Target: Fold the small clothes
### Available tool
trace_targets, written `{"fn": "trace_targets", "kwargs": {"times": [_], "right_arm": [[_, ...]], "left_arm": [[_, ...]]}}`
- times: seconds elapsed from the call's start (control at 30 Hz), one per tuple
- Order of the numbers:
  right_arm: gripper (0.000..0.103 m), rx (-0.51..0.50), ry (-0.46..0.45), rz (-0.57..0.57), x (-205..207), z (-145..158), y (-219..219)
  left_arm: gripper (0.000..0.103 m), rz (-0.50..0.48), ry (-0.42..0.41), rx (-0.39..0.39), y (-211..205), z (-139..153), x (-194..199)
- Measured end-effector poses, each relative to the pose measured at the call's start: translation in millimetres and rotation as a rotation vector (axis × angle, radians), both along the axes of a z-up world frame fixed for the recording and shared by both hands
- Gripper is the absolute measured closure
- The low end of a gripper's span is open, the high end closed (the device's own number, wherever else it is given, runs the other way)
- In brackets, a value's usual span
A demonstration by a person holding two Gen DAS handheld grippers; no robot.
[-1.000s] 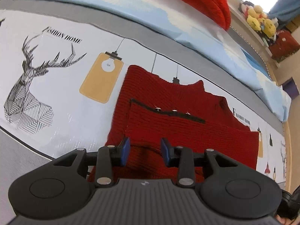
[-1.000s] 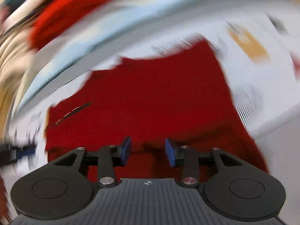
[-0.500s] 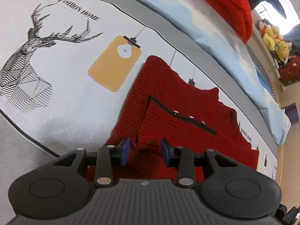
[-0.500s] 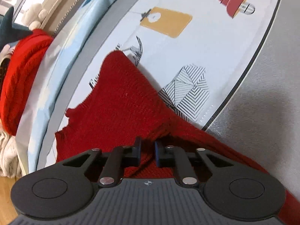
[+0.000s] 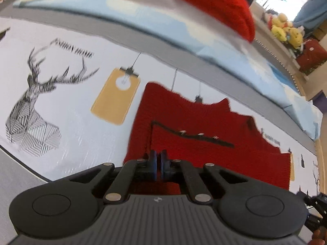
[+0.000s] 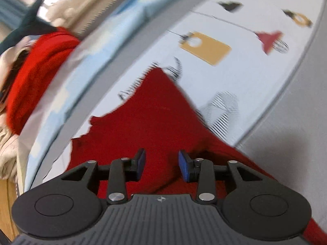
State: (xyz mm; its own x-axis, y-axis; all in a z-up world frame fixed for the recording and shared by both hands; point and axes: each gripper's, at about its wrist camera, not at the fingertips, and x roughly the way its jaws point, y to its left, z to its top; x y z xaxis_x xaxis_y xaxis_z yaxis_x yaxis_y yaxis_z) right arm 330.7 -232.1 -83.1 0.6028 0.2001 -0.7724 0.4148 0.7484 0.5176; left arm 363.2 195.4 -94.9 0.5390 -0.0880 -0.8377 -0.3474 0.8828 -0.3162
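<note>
Left hand-held gripper [image 5: 158, 163] is pinching the red knit sweater's [image 5: 196, 122] near edge; right hand-held gripper [image 6: 161, 164] is opening above the sweater, pinching nothing.

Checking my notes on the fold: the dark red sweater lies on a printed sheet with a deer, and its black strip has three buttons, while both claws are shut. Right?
Not quite. Only the left claw is shut; the right wrist view shows the right claw with its jaws apart and opening over the sweater. The rest holds.
</note>
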Motion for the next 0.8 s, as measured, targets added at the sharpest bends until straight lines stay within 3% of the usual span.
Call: {"fn": "trace_targets", "kwargs": {"times": [0.1,0.17,0.23,0.27,0.3,0.33,0.43,0.47,0.6,0.73,0.8], "right_arm": [[0.065,0.003,-0.04,0.02,10.7,-1.6,-2.2],[0.066,0.033,0.0,-0.001,18.9,-13.5,-11.4],[0.074,0.056,0.081,-0.041,21.9,-32.1,-24.2],[0.088,0.071,0.103,-0.057,21.1,-38.3,-29.9],[0.095,0.076,0.113,-0.071,20.4,-41.5,-33.9],[0.095,0.06,0.116,-0.073,20.8,-41.1,-34.3],[0.086,-0.062,0.09,-0.055,22.3,-26.0,-28.3],[0.078,-0.092,0.08,-0.052,22.5,-22.5,-26.7],[0.07,-0.058,0.082,-0.02,27.2,-28.9,-26.4],[0.069,-0.108,0.112,0.009,32.7,-30.5,-25.0],[0.065,-0.119,0.087,0.0,30.1,-22.9,-25.3]], "left_arm": [[0.1,0.012,-0.018,-0.012,-3.2,11.6,-2.9],[0.1,0.02,-0.01,-0.004,-4.9,15.1,-4.5],[0.099,0.033,0.009,0.069,-8.8,16.9,-6.2],[0.099,0.017,0.006,0.129,-13.5,18.7,-5.5],[0.098,-0.032,-0.006,0.179,-21.1,20.1,-3.2],[0.097,-0.077,-0.015,0.193,-27.0,19.9,-1.1],[0.095,-0.146,-0.017,0.154,-33.5,8.8,3.1],[0.095,-0.142,0.008,0.132,-31.1,1.7,5.2],[0.096,-0.088,0.156,0.044,-14.6,-34.7,10.3],[0.091,-0.089,0.102,0.071,-12.8,-21.4,3.4],[0.076,-0.095,0.049,0.085,-13.7,-7.3,1.0]]}}
